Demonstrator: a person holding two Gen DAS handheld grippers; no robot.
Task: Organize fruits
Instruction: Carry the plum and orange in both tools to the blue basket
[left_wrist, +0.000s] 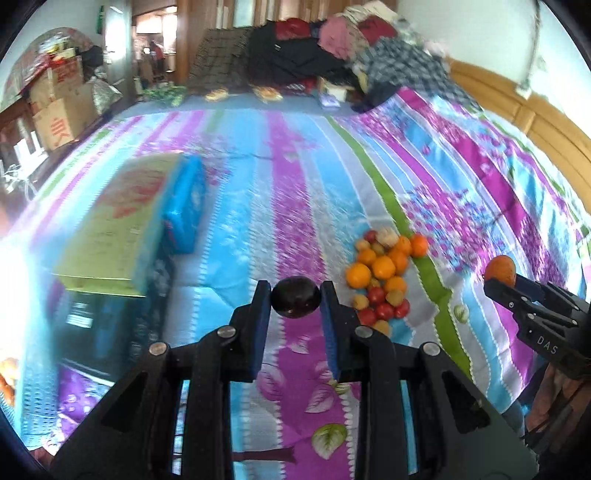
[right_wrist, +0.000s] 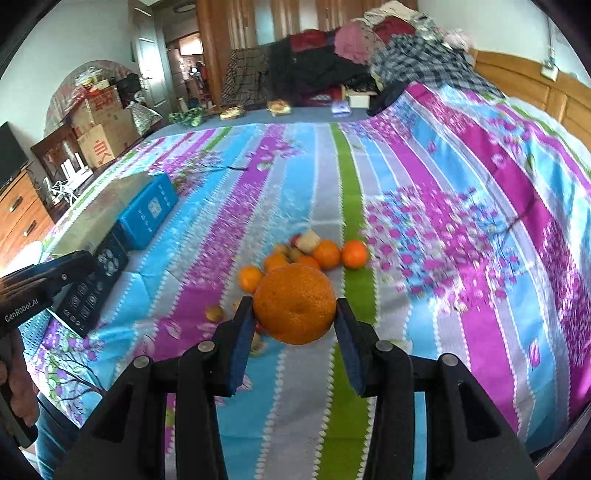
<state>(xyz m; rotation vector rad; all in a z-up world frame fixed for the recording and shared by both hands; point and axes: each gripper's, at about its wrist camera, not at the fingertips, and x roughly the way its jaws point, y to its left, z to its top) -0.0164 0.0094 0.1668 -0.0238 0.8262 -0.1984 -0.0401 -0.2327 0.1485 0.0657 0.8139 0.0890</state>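
Observation:
My left gripper (left_wrist: 295, 301) is shut on a dark plum (left_wrist: 295, 302) and holds it above the striped bedspread (left_wrist: 258, 206). My right gripper (right_wrist: 294, 314) is shut on a large orange (right_wrist: 294, 304), lifted above the fruit pile; it also shows at the right of the left wrist view (left_wrist: 499, 272). The fruit pile (left_wrist: 384, 277) of oranges, red and yellow small fruits lies on the bed right of the left gripper. In the right wrist view the pile (right_wrist: 306, 254) lies just beyond the held orange, partly hidden by it.
A blue and yellow-green box (left_wrist: 122, 221) lies on the bed at the left, with a black box (right_wrist: 92, 291) in front of it. Clothes (right_wrist: 351, 55) are heaped at the bed's far end. A wooden headboard (right_wrist: 535, 88) runs along the right. Cardboard boxes (right_wrist: 99, 125) stand far left.

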